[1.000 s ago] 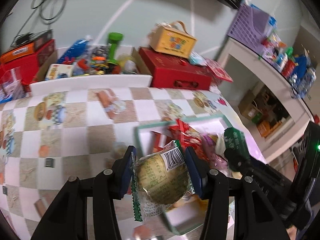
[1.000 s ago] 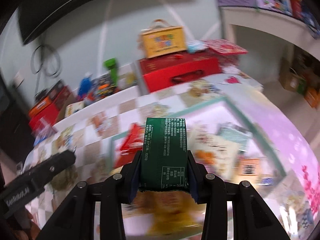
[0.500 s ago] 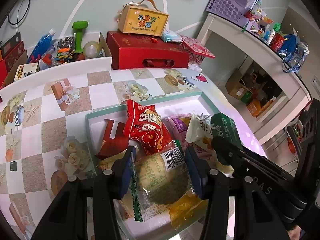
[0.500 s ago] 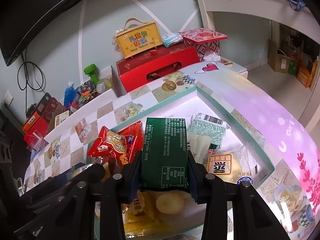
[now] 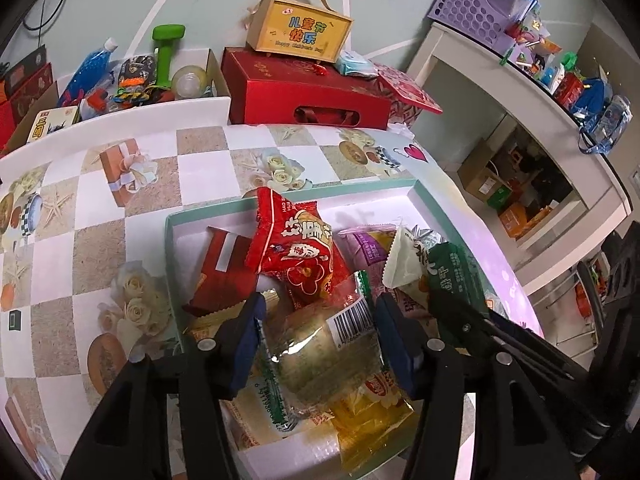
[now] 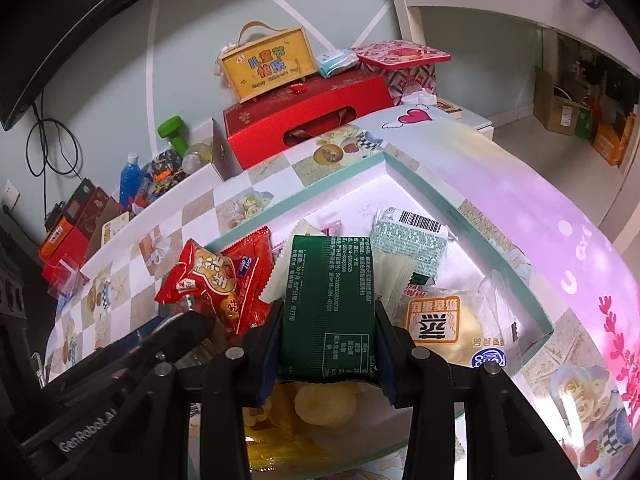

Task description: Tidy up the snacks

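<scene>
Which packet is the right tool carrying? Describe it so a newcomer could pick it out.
Find the shallow white tray with the teal rim on the checkered tablecloth. Over its near end, the right tool is shut on a dark green packet, held upright. It is the only green wrapper with small white print, unlike the red snack bag and pale bun packet beside it.

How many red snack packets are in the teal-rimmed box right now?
2 visible. A puffy red packet leans at the box's far-left side; a flatter red packet with a white stripe lies left of it, partly beneath. Others may be buried under the pile.
</scene>
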Demonstrator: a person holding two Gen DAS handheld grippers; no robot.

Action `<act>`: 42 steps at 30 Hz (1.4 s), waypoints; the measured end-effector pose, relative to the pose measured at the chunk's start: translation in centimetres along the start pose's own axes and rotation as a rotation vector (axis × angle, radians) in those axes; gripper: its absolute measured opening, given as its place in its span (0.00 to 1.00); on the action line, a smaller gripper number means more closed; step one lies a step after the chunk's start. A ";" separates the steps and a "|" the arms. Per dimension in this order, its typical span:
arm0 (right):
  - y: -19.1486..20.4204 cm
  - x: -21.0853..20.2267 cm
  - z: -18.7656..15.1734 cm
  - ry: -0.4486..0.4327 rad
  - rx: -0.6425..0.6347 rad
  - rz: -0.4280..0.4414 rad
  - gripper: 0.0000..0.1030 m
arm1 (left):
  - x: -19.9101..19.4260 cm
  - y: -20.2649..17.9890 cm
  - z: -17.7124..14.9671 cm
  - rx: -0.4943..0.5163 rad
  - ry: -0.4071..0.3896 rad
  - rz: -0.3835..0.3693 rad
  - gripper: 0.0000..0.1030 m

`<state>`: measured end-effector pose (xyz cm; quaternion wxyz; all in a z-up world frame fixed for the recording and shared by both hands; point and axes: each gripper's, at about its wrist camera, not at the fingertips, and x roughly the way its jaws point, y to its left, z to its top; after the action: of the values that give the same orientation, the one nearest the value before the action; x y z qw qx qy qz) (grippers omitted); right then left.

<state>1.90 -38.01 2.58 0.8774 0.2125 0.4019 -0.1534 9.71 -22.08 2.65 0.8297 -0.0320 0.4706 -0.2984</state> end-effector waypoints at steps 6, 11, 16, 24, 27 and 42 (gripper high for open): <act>0.6 0.2 -0.1 0.012 -0.027 0.015 0.43 | -1.7 0.0 0.0 -0.001 -0.029 0.014 0.57; 0.5 0.2 -0.1 0.015 -0.036 -0.002 0.44 | -3.4 0.4 -0.3 -0.018 -0.068 0.026 0.68; 0.4 0.1 -0.1 0.015 -0.035 0.000 0.44 | -4.5 1.3 -0.7 -0.033 -0.086 0.077 0.71; 0.8 -0.1 -0.2 0.007 -0.061 -0.016 0.86 | -5.2 4.9 -2.5 -0.095 -0.099 0.274 0.95; 1.3 0.0 -0.3 0.017 -0.079 -0.008 0.87 | -5.4 6.3 -3.5 -0.100 -0.097 0.371 0.99; 4.8 -1.1 -1.6 -0.008 -0.191 0.010 1.00 | -7.6 8.8 -6.6 -0.180 -0.116 0.575 0.99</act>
<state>2.31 -32.97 3.71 0.8960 0.1290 0.4101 -0.1109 5.65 -9.34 1.85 0.8994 0.0122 0.4369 -0.0062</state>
